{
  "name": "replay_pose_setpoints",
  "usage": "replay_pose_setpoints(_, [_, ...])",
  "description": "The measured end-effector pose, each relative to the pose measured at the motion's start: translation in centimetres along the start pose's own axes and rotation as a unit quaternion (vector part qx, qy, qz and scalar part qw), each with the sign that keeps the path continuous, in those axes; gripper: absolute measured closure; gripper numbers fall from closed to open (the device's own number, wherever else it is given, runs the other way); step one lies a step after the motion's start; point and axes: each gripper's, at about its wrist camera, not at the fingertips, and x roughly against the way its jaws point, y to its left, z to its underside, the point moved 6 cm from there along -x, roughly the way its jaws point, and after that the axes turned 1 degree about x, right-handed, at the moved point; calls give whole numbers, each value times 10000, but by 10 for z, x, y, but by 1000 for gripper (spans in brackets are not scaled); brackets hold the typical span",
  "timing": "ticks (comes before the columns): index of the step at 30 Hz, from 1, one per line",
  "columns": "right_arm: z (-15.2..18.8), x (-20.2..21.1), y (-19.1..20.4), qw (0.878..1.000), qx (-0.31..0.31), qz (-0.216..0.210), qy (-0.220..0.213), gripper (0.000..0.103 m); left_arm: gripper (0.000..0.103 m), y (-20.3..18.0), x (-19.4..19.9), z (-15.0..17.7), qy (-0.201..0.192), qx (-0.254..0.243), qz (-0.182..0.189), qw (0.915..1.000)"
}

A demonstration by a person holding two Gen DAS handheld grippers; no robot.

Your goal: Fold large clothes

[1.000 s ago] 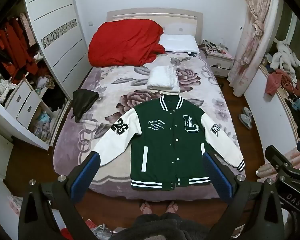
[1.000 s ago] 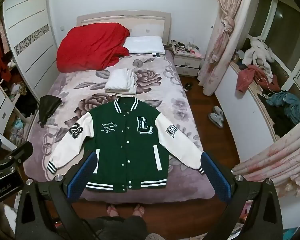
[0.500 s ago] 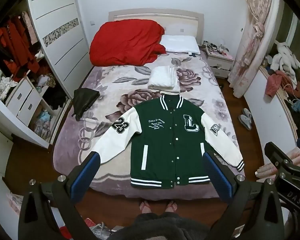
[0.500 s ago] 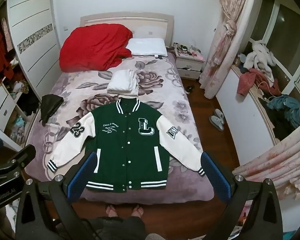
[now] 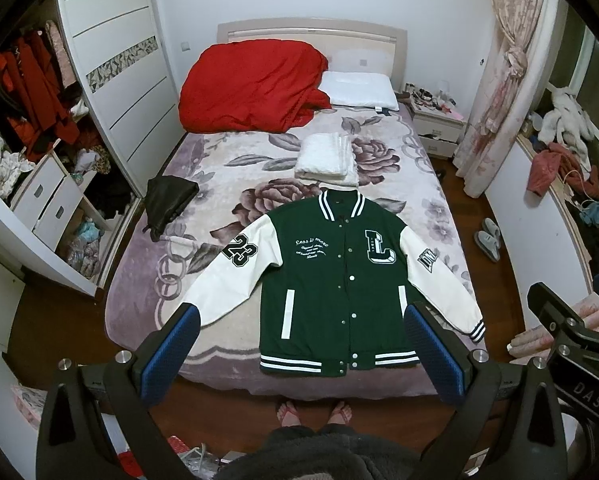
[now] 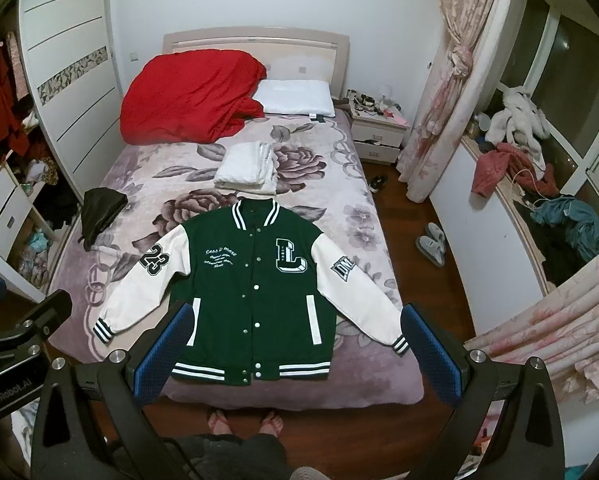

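Observation:
A green varsity jacket (image 5: 335, 280) with white sleeves lies flat, front up and snapped shut, at the foot of the bed (image 5: 219, 344); it also shows in the right wrist view (image 6: 255, 280). Both sleeves spread out to the sides. My left gripper (image 5: 299, 344) is open and empty, held high above the bed's foot edge. My right gripper (image 6: 295, 340) is open and empty, also high above the jacket's hem. Neither touches the jacket.
A folded white garment (image 5: 327, 156) lies just beyond the collar. A black garment (image 5: 167, 204) hangs over the bed's left edge. A red duvet (image 5: 251, 84) and white pillow (image 5: 359, 88) lie at the headboard. Wardrobe at left, slippers (image 5: 487, 236) on the floor at right.
Both views have shifted slightly; the jacket sits marginally lower and closer in frame. The jacket itself has not moved and both grippers stay open.

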Motion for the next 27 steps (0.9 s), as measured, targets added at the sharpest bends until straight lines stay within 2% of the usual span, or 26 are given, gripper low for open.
replay_pose_setpoints(20, [3, 5, 0, 10000, 18, 26, -29, 0, 0, 0, 1, 0, -24, 17, 18, 10000])
replay_pose_setpoints(27, [0, 10, -1, 10000, 14, 22, -57, 0, 0, 5, 11, 1, -30, 29, 23, 10000])
